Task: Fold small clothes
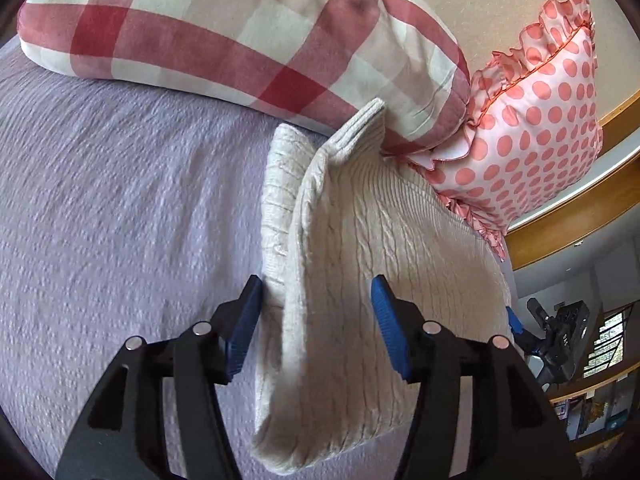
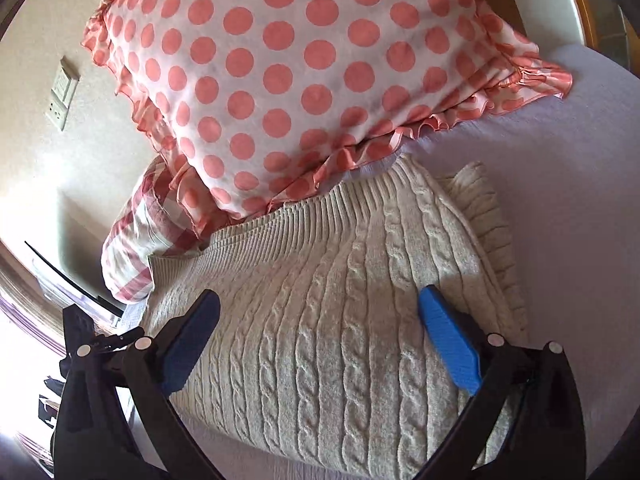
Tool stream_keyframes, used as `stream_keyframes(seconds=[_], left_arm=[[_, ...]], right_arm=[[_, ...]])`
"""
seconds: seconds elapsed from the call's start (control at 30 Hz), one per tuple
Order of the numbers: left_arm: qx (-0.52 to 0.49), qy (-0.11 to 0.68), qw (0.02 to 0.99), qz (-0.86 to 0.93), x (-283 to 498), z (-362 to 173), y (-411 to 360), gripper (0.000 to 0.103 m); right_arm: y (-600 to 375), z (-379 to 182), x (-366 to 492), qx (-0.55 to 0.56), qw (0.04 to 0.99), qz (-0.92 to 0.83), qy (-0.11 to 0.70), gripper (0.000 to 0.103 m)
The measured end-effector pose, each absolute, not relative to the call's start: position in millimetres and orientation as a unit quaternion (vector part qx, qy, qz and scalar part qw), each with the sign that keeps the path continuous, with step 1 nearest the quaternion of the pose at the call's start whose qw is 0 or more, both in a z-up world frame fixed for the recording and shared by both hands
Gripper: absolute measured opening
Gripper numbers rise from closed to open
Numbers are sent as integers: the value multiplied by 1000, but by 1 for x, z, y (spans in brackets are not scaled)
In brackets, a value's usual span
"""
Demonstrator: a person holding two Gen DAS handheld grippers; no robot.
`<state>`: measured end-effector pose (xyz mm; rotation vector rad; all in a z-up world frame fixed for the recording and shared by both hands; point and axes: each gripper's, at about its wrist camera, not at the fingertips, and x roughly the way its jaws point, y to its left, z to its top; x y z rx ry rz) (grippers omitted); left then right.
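Note:
A cream cable-knit sweater (image 1: 340,264) lies folded on the lilac bedspread (image 1: 120,208); it also fills the right wrist view (image 2: 332,320), its ribbed hem against the pillows. My left gripper (image 1: 316,300) is open, its blue pads either side of the sweater's raised folded edge. My right gripper (image 2: 320,320) is open, its jaws wide apart just above the sweater's flat top. The right gripper also shows at the sweater's far side in the left wrist view (image 1: 516,324).
A red-and-white checked pillow (image 1: 240,28) and a pink polka-dot ruffled pillow (image 2: 300,72) lean at the head of the bed, touching the sweater. A wooden bed frame (image 1: 580,216) and a beige wall with switches (image 2: 62,96) lie beyond.

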<state>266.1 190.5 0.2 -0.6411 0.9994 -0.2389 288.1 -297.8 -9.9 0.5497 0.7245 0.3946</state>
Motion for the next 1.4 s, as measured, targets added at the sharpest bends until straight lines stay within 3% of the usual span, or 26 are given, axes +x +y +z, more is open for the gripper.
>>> stream_keyframes(seconds=[0.07,0.1,0.2,0.33,0.57,0.7,0.8,0.87,0.93,1.07,1.17,1.37,1.4], left_arm=[[-320,472,813,-119,274,-4,187,41],[-336,479,803,-119,277,-9,186,19],[-368,473,792,-114,277,-6,189,15],[-359,453,807,-121,278,44,172,14],[-277,433,832,-208,310,131,14,14],[-238,475,797,-286,330,98,-119,17],[-227,499,755,-359,320,80,-171,14],[-202,478,764,-384,303,91,-171,15],[-179,450,787,-382,283,104,-150,27],[-125,410,845,-321,247,116,-88,42],[-107,415,858,-284,227,107,-45,46],[-107,434,854,-267,217,82,-9,51],[-110,438,851,-269,217,79,-11,52]], right_arm=[[-300,-9,288,272,878,193,343,101],[-302,-8,288,277,877,195,340,101],[-309,-7,285,294,873,202,333,101],[-323,-1,280,327,869,206,310,101],[-367,15,267,337,891,161,258,101],[-395,4,269,339,897,121,255,101],[-414,-6,272,374,883,109,262,101],[-417,-6,271,379,881,116,259,101],[-412,0,268,368,884,134,255,96],[-389,18,256,331,881,201,271,86],[-365,26,237,286,878,243,297,75],[-328,19,219,222,874,254,349,75],[-320,18,219,205,879,250,350,70]])
